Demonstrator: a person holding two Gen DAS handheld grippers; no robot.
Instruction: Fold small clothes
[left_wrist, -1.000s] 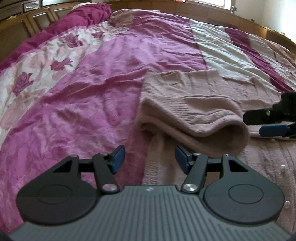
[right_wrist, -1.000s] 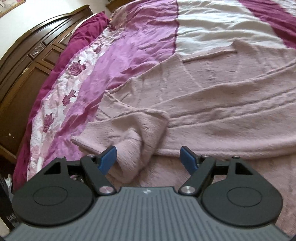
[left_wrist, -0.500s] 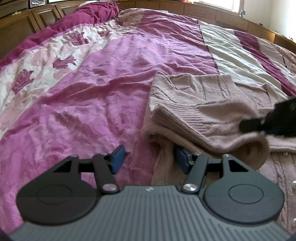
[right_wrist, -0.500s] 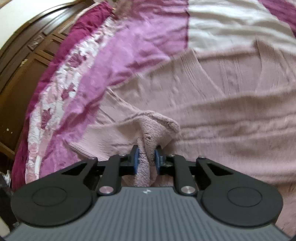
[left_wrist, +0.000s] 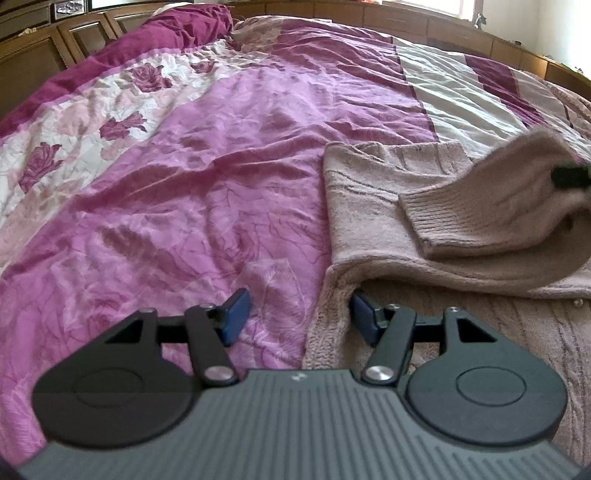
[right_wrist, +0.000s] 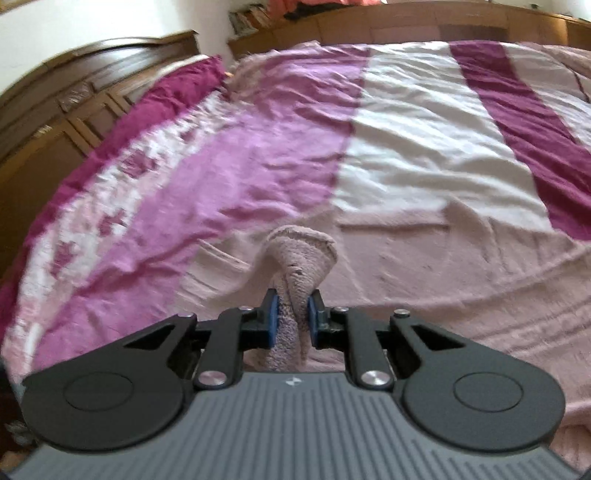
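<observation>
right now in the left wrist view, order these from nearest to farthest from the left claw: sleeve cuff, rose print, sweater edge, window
1. sweater edge, just ahead of the left claw, by its right pad
2. sleeve cuff, lifted, ahead to the right
3. rose print, far left on the bedspread
4. window, top, beyond the bed

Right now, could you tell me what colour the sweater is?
The sweater is dusty pink, clearest in the left wrist view.

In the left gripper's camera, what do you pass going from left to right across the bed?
Flowery white-and-pink strip of the bedspread → plain purple satin part of the bedspread → fuzzy dusty-pink knitted sweater → its ribbed sleeve cuff → black right gripper.
</observation>
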